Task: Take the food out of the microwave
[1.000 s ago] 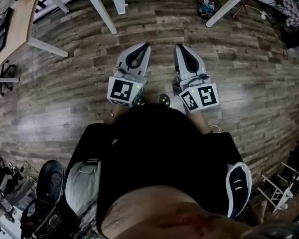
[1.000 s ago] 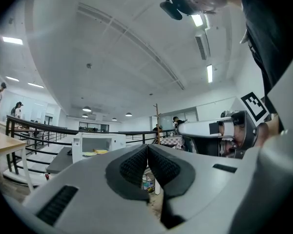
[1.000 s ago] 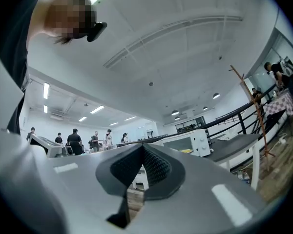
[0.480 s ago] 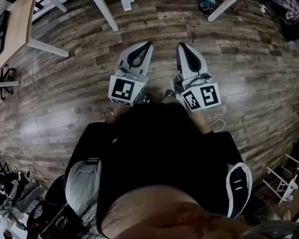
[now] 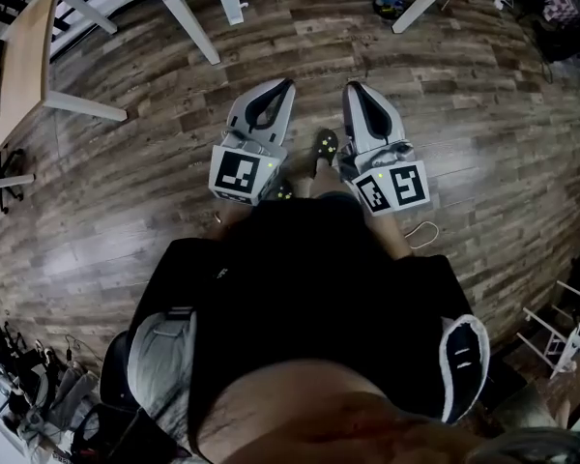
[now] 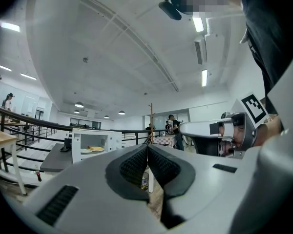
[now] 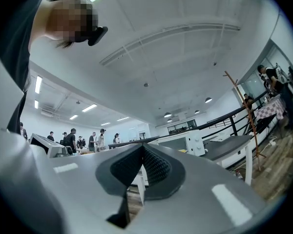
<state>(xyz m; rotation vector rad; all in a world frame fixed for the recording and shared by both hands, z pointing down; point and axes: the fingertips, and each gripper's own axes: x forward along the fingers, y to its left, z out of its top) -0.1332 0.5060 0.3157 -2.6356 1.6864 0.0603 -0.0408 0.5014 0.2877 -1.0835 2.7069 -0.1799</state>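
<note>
A white microwave (image 6: 95,143) stands open on a dark grey table (image 6: 56,157) some way ahead; a plate of yellow food (image 6: 94,149) lies inside it. In the right gripper view the microwave (image 7: 185,143) sits far off on that table (image 7: 229,147). My left gripper (image 6: 147,147) is shut with nothing between its pads. My right gripper (image 7: 142,147) is shut and empty too. In the head view the left gripper (image 5: 275,90) and the right gripper (image 5: 356,90) are held side by side over the wood floor, well short of the microwave.
White table legs (image 5: 188,27) stand ahead, and a light wooden table (image 5: 24,66) is at the left. A shoe (image 5: 324,148) shows between the grippers and a cable (image 5: 425,235) lies on the floor. A coat stand (image 6: 150,121) and black railing (image 6: 29,126) are beyond; people (image 7: 88,140) stand far off.
A shoe has stepped forward into view between the grippers, and the floor and table legs have shifted in the head view. Both grippers stay shut, side by side.
</note>
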